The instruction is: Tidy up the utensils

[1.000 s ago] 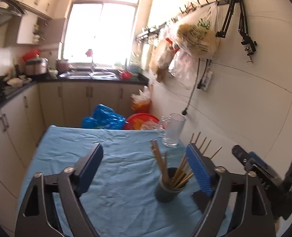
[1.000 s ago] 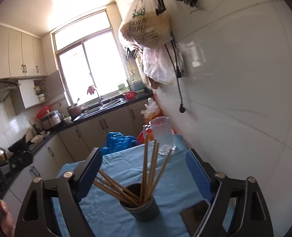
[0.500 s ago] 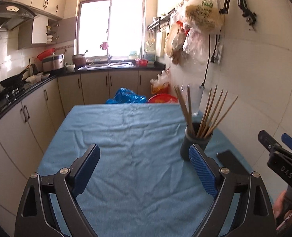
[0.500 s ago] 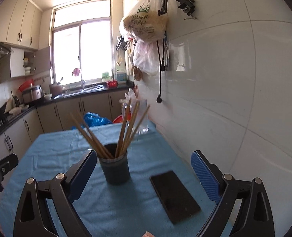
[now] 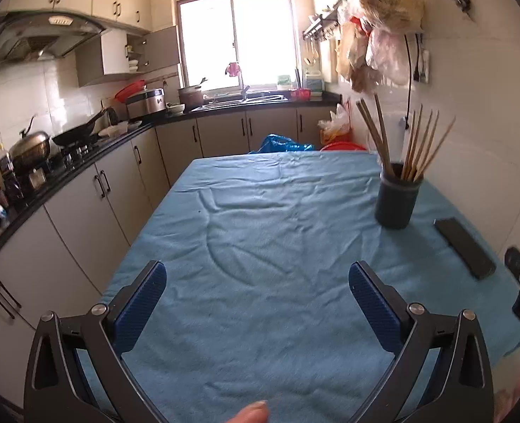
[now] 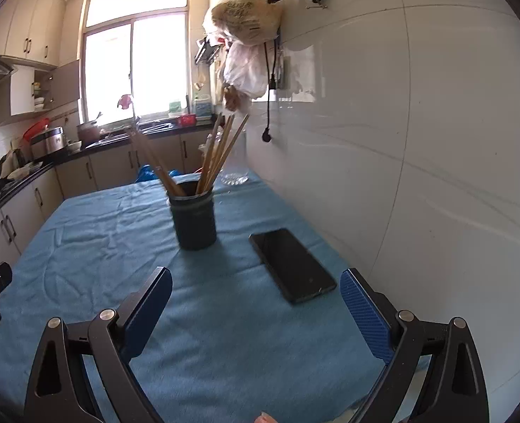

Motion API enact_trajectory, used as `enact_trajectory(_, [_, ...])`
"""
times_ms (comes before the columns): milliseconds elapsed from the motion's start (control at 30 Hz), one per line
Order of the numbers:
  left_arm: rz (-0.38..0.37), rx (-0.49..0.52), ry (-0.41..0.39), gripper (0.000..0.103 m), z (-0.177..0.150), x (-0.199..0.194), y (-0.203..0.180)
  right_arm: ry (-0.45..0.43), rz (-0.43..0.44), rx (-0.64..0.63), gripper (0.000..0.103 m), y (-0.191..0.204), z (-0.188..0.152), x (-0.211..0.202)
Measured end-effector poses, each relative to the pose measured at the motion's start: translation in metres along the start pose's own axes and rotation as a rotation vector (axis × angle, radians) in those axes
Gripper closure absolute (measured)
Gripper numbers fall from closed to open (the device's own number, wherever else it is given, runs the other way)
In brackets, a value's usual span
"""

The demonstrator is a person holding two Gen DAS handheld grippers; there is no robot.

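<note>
Both tongs lowered | chopstick cup (image 6: 193,220) ahead of right tongs (image 6: 256,299) (apart)

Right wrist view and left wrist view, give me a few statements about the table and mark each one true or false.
1. The wooden chopsticks stand in a dark round cup. True.
2. The flat black phone leans against the cup. False: it lies flat on the blue tablecloth, apart from the cup.
3. The right tongs are clamped on a chopstick. False: nothing is between them.
4. The left tongs are over bare cloth, with nothing between them. True; they are opening.
5. A clear glass mug stands behind the cup, near the white tiled wall. True.
6. The cup lies tipped over. False: it stands upright.
</note>
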State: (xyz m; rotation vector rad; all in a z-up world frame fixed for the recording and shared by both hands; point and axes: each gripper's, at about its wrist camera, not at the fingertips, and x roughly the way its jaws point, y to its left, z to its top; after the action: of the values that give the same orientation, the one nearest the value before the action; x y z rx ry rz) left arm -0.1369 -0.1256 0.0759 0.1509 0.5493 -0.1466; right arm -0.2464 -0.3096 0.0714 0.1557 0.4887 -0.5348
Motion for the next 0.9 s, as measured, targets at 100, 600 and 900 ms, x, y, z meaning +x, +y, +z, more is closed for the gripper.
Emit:
enact_trajectory(100, [-0.008, -0.018, 0.014, 0.000, -0.008, -0.001, 0.005, -0.007, 0.000, -0.016, 0.005, 0.005, -0.006, -0.001])
enact_trajectory(600, [0.032, 0.061, 0.065, 0.000, -0.020, 0.000, -0.008, 0.003, 0.009, -0.057, 0.005, 0.020, -0.014, -0.002])
enact_trajectory(900, [0.043, 0.043, 0.087, 0.000, -0.023, 0.005, -0.006, 0.015, 0.007, -0.060, 0.005, 0.020, -0.015, 0.000])
